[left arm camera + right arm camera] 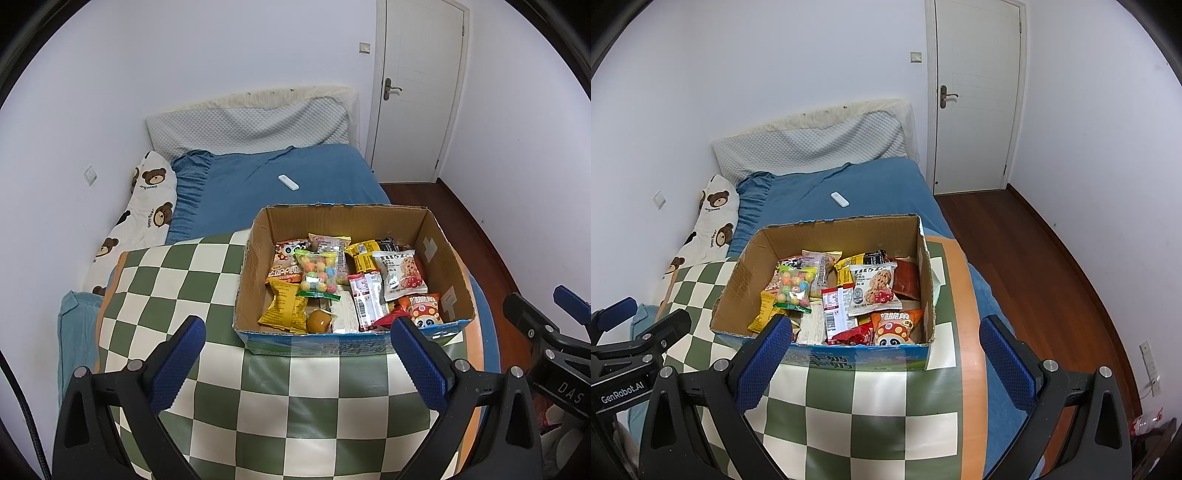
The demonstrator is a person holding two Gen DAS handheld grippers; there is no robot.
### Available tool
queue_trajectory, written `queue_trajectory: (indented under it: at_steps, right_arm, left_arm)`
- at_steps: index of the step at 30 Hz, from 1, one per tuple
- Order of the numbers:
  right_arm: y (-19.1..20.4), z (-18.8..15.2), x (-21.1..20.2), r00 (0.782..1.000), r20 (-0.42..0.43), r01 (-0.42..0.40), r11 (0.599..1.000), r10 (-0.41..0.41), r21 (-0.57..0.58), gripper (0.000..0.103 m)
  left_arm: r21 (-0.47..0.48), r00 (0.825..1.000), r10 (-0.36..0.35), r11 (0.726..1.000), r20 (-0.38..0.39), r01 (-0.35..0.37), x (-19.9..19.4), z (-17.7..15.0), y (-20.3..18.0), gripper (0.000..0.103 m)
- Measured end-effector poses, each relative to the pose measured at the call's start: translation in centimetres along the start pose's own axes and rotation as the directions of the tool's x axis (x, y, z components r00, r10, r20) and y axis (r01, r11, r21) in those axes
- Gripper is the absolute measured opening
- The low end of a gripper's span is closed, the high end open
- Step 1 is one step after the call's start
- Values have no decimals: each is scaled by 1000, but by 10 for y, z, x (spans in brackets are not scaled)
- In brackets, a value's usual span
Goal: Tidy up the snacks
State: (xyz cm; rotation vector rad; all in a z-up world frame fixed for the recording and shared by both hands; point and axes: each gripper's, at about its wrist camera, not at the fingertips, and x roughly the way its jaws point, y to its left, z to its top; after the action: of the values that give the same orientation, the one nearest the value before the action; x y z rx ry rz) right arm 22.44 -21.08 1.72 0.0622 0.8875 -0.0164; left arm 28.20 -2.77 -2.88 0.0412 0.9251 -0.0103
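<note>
1. Closest in: left gripper (297, 334) wide open, blue pads far apart, holding nothing, up over the checked mat (295, 398). Black arms cut off at the bottom edge.
2. Same with the right gripper (884, 334): wide open, empty, touching nothing. Left blue pad (764, 354) hiding the near corner of the box.
3. Just past the pads: cardboard box (255, 273) sitting on the green and white mat, over on its right side. Blue print on the front wall too blurry to read.
4. Inside the box: a heap of snack packs, some buried under others.
   - yellow pack (282, 304) at the near left
   - clear bag of bright candy balls (319, 273) lying on top
   - white cookie pack (402, 275) toward the right
   - orange pack with a cartoon face (424, 310) at the near right, partly hidden by the right pad
   - small round yellow-brown thing (320, 320) near the front, hard to tell what
5. Farther back: blue bed sheet (258, 184) with a small white remote (288, 182) on it.
6. Farthest: bear-print pillow (147, 206) at the left, white door (417, 92) shut.
</note>
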Motion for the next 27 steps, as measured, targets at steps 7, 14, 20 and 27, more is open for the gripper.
queue_trajectory:
  at_steps: [7, 14, 20, 27]
  right_arm:
    - [-1, 0, -2, 1000, 2, -2, 1000, 2, -1, 103]
    - [-2, 1, -3, 1000, 0, -4, 1000, 4, -3, 103]
    - [-3, 2, -5, 1000, -1, -8, 1000, 8, -7, 103]
    - [-3, 2, -5, 1000, 0, -8, 1000, 8, -8, 103]
  left_arm:
    - [3, 1000, 1, 1000, 4, -1, -2, 1, -2, 103]
    - [1, 1000, 4, 1000, 3, -4, -2, 1, -2, 103]
    - [-2, 1000, 3, 1000, 2, -3, -2, 1, -3, 103]
    - [-3, 1000, 2, 1000, 2, -2, -2, 1, -2, 103]
